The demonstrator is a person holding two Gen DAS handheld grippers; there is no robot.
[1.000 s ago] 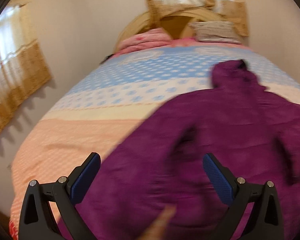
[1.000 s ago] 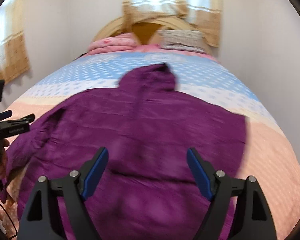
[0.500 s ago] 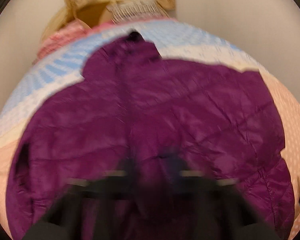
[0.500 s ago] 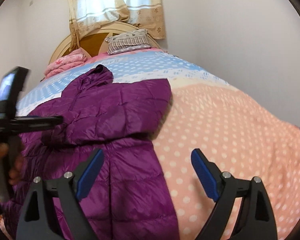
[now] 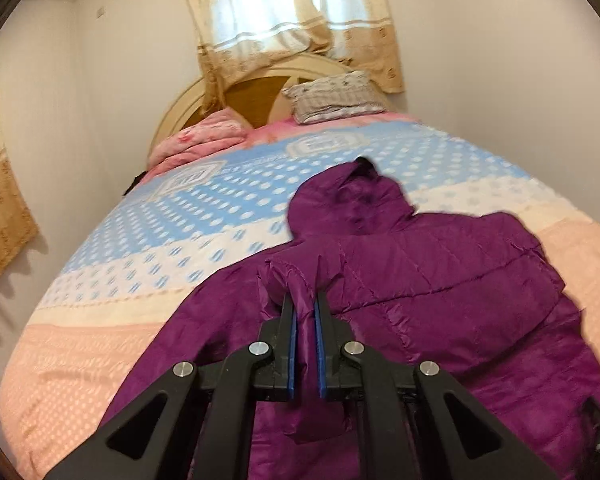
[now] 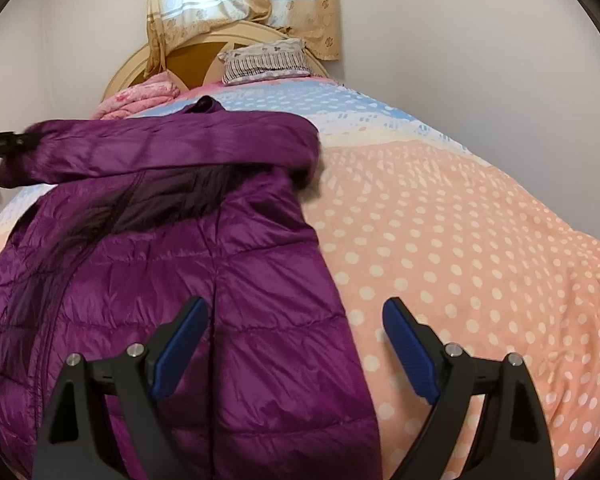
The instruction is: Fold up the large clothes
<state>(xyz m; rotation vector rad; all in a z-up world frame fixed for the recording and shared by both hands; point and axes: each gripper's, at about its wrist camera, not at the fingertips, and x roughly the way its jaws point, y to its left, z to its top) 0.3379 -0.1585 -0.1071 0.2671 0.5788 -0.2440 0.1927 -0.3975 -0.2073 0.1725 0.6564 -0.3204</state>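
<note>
Right, left gripper (image 5: 304,312) is pinched tight on a fold of the purple quilted hooded puffer jacket (image 5: 440,300), w/ shiny fabric bunched between the blue pads (image 5: 291,344), and from the right wrist view that's the sleeve (image 6: 172,148), lifted and stretched across the jacket's upper body. Jacket itself lies spread on the bed w/ the peach, white and blue dotted cover (image 6: 460,240), hood (image 5: 352,200) pointing toward the striped pillow (image 5: 336,98) at the headboard end. Right gripper (image 6: 296,344) is spread wide, nothing in it, hovering over the jacket's near side edge by the hem. Step in hand, I'd say: lay that sleeve flat across the chest. To do it well, carry the cuff level, keep the sleeve taut so it doesn't twist, set it down inside the body outline, then let go. Slippery nylon, so it'll prob slide; right gripper could pin the side edge meanwhile.
</note>
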